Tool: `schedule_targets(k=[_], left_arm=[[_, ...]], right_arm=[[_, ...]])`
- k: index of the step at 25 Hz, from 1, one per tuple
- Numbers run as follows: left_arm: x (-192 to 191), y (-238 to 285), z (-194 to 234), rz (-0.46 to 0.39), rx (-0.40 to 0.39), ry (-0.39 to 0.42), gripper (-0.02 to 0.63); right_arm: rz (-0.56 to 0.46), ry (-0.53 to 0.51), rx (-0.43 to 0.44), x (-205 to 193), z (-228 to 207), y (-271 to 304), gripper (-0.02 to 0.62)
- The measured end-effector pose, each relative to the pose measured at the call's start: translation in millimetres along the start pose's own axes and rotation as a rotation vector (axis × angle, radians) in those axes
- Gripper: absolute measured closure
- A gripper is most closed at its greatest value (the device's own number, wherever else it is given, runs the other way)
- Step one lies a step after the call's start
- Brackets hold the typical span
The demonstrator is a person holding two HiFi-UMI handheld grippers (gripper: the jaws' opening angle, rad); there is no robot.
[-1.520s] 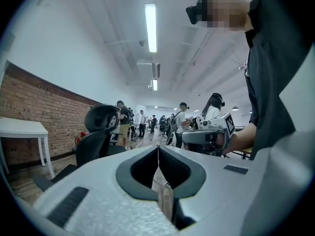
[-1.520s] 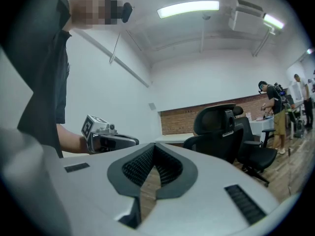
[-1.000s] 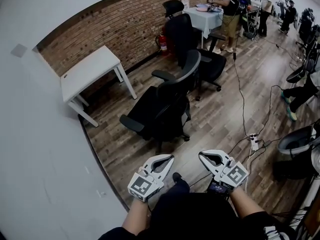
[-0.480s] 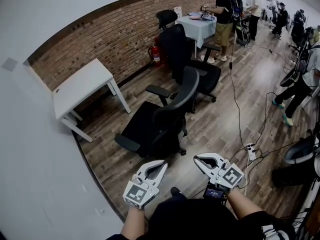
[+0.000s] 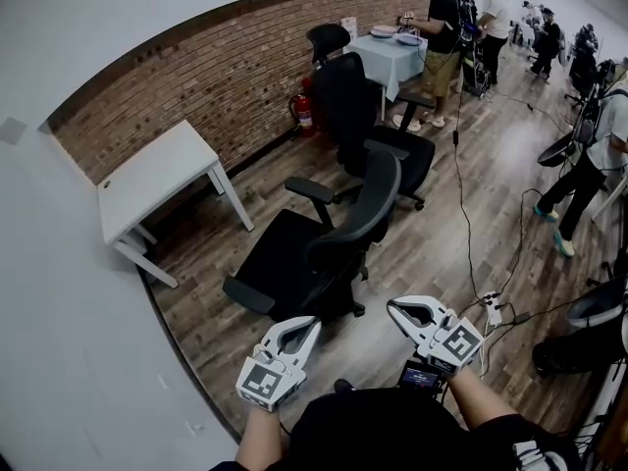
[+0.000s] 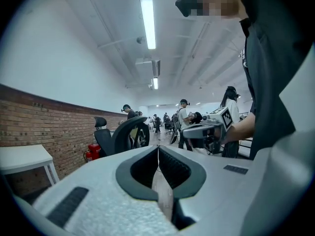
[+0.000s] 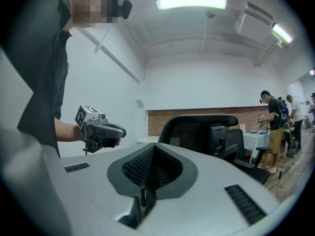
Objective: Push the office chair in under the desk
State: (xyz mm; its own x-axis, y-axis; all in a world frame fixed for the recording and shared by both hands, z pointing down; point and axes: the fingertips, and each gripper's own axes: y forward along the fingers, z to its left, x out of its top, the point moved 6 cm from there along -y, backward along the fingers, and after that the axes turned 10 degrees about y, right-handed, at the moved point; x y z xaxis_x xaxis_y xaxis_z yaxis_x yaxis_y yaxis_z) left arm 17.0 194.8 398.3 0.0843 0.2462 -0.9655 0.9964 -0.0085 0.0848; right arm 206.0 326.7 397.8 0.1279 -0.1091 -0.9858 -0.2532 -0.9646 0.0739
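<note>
The black office chair (image 5: 324,248) stands on the wood floor with its seat toward the white desk (image 5: 157,175) by the brick wall, and a gap of floor lies between them. Its backrest (image 7: 197,128) faces me. My left gripper (image 5: 315,321) is shut and empty, just short of the chair's base on the near side. The right gripper (image 5: 392,308) is also shut and empty, level with the left one and a little right of the chair. In the left gripper view, the left gripper (image 6: 158,147) points past the chair (image 6: 125,132), with the right gripper (image 6: 206,130) beside it.
A second black chair (image 5: 378,116) stands behind the first, with a red fire extinguisher (image 5: 307,113) against the brick wall. People stand at a cloth-covered table (image 5: 392,52) at the back. Cables and a power strip (image 5: 491,309) lie on the floor to the right. A white wall runs along the left.
I have come closer to the office chair, so both grippers are nearer its backrest and base. Both stay shut and empty. The chair itself has not moved.
</note>
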Motion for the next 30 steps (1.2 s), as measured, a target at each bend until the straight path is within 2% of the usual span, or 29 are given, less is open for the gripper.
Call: schedule_targets(k=[3, 8, 12, 18, 20, 24, 27, 30], left_arm=[[2, 0, 7, 0.006, 0.018, -0.049, 0.591], [-4, 3, 16, 0.018, 0.041, -0.066, 0.589], [-11, 3, 13, 0.031, 0.055, -0.057, 0.589], [-33, -8, 21, 0.071, 0.129, -0.076, 0.589], [-39, -5, 23, 0.083, 0.128, -0.066, 0.589], [-39, 9, 31, 0.15, 0.165, -0.086, 0.589], [-43, 24, 39, 0.197, 0.175, -0.034, 0.589], [-48, 35, 44, 0.275, 0.212, -0.025, 0.588]], right_arm=[[-0.002, -0.008, -0.023, 7, -10, 2, 0.589], [0.015, -0.016, -0.044, 4, -30, 1, 0.589], [-0.011, -0.025, -0.011, 8, -36, 7, 0.589], [0.061, -0.021, 0.012, -3, -48, 19, 0.589], [0.067, -0.02, 0.032, -5, -56, 24, 0.589], [0.063, -0.011, 0.091, -7, -83, 41, 0.589], [0.037, -0.001, 0.146, -1, -108, 55, 0.589], [0.077, -0.004, 0.169, 0, -145, 61, 0.589]])
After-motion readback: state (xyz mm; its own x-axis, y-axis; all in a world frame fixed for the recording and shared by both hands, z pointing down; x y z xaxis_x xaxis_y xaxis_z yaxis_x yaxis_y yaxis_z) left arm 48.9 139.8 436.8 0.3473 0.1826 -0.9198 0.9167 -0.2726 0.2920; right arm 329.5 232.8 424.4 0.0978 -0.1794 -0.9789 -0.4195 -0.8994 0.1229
